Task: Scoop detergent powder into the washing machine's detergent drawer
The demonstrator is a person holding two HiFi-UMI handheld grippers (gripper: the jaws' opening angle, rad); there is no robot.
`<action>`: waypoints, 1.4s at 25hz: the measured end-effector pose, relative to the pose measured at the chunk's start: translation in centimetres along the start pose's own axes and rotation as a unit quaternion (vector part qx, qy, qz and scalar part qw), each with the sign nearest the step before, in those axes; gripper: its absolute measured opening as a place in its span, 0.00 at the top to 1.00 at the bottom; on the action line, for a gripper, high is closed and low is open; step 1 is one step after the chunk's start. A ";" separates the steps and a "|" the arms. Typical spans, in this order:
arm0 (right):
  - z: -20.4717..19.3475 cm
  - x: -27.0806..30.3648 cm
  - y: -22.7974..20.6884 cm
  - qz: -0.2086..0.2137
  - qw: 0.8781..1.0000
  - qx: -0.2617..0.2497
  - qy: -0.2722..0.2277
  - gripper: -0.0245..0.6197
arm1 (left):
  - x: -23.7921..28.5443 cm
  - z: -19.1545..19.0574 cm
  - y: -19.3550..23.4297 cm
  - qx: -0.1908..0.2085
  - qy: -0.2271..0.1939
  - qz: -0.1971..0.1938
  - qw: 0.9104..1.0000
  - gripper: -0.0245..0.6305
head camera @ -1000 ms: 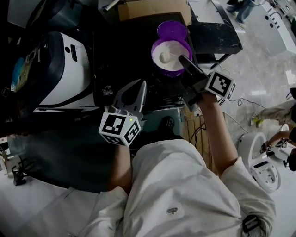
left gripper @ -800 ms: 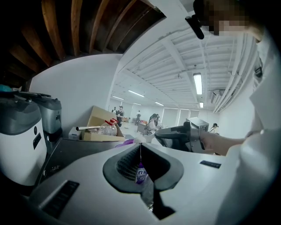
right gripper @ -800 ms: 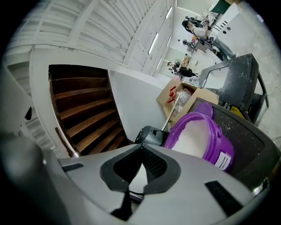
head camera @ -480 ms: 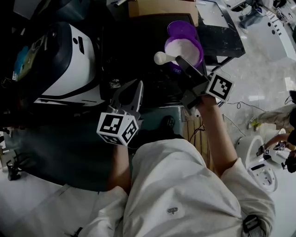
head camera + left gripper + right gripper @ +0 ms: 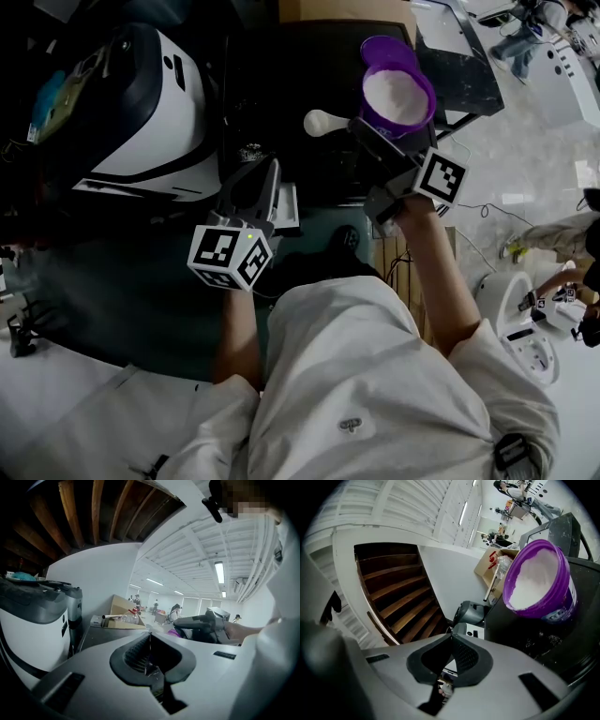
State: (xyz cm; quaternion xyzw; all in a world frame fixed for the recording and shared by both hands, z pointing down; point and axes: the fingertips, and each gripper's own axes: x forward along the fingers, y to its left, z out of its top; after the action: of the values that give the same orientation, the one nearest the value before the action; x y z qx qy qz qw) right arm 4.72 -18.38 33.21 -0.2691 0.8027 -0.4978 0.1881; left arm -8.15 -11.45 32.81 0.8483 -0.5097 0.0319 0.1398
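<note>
A purple tub point(image 5: 398, 94) full of white powder stands on a dark top; it fills the upper right of the right gripper view point(image 5: 539, 581). My right gripper point(image 5: 364, 129) is shut on the handle of a white scoop point(image 5: 319, 122), whose heaped bowl hangs left of the tub. The scoop's bowl is hidden in the right gripper view point(image 5: 451, 637). My left gripper point(image 5: 265, 169) is shut with nothing seen between its jaws point(image 5: 150, 637), lower and left of the scoop. A pale drawer-like part point(image 5: 289, 208) shows just right of it. The white and dark washing machine point(image 5: 150, 112) sits at left.
A cardboard box point(image 5: 342, 9) lies behind the tub, next to a black table point(image 5: 450, 56). The washing machine's body point(image 5: 28, 620) rises close on the left of the left gripper. Another person sits on the pale floor point(image 5: 553, 309) at the right.
The right gripper has lifted the scoop out of the tub and carried it left with powder in it. The left gripper has stayed shut and hardly moved.
</note>
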 end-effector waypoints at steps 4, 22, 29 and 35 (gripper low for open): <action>-2.2 0.7 0.4 0.002 1.000 0.009 0.008 0.95 | -1.4 -0.3 1.5 -0.005 -0.002 0.002 1.000 0.93; -12.2 0.4 -1.0 -0.041 0.999 0.026 0.023 0.95 | -6.7 -4.2 5.6 -0.034 0.016 -0.015 0.999 0.93; -15.1 0.3 -2.6 -0.057 0.998 0.021 0.034 0.95 | -7.2 -6.7 6.4 -0.054 0.035 -0.020 0.998 0.93; -16.9 0.0 -4.4 -0.078 0.996 0.014 0.047 0.95 | -7.2 -8.5 6.6 -0.063 0.054 -0.026 0.996 0.93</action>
State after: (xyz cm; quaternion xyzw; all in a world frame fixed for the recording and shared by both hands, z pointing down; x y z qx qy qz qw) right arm -3.79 -8.14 44.53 -0.3045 0.7801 -0.5344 0.1147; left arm -16.61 -5.96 40.94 0.8480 -0.4801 0.0419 0.2206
